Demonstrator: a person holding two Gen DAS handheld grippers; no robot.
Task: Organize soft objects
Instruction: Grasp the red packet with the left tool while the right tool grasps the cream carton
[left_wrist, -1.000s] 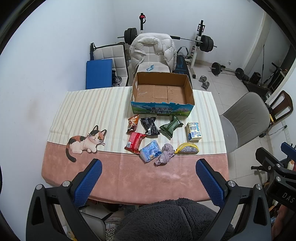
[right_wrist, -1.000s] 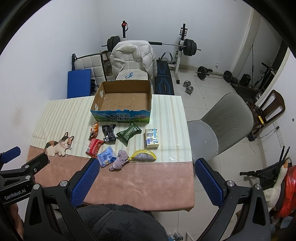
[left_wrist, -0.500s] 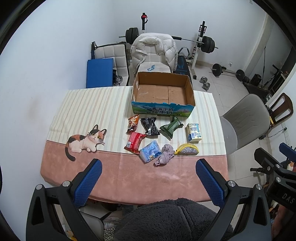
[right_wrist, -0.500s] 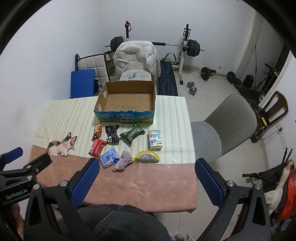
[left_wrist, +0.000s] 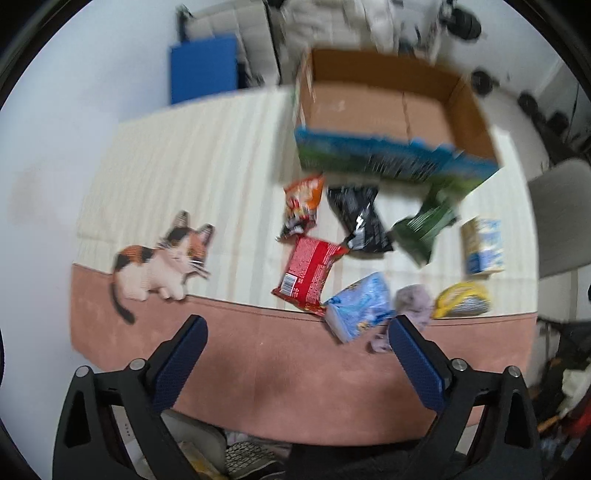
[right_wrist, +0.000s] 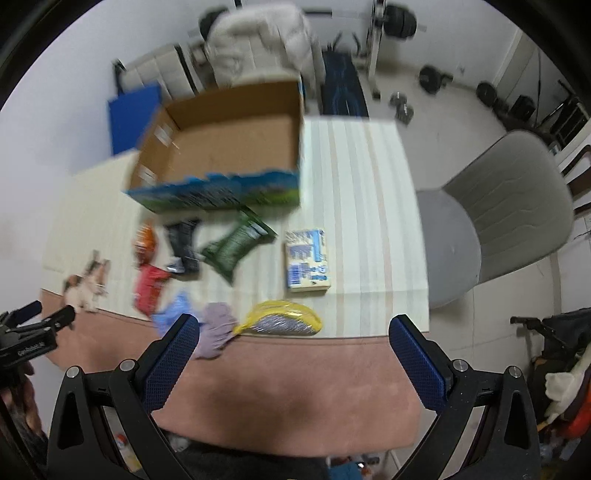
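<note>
Several soft packets lie on the table before an open cardboard box (left_wrist: 388, 110) (right_wrist: 229, 144): an orange packet (left_wrist: 301, 199), a black one (left_wrist: 360, 218), a green one (left_wrist: 424, 225) (right_wrist: 236, 243), a red one (left_wrist: 308, 273), a light blue one (left_wrist: 358, 304), a purple cloth (left_wrist: 413, 306) (right_wrist: 218, 328), a yellow pouch (left_wrist: 461, 304) (right_wrist: 282, 323) and a small carton (left_wrist: 482, 245) (right_wrist: 306, 264). My left gripper (left_wrist: 295, 354) is open and empty above the near pink table edge. My right gripper (right_wrist: 291, 354) is open and empty, just short of the yellow pouch. Both views are blurred.
A cat picture (left_wrist: 162, 262) is printed on the tablecloth at the left. A grey chair (right_wrist: 498, 225) stands right of the table. Behind it are a white jacket on a chair (right_wrist: 258, 48), a blue pad (left_wrist: 203, 66) and weights.
Both grippers have dropped and moved forward toward the table; the packets and box now look much larger and nearer. Both grippers stay open.
</note>
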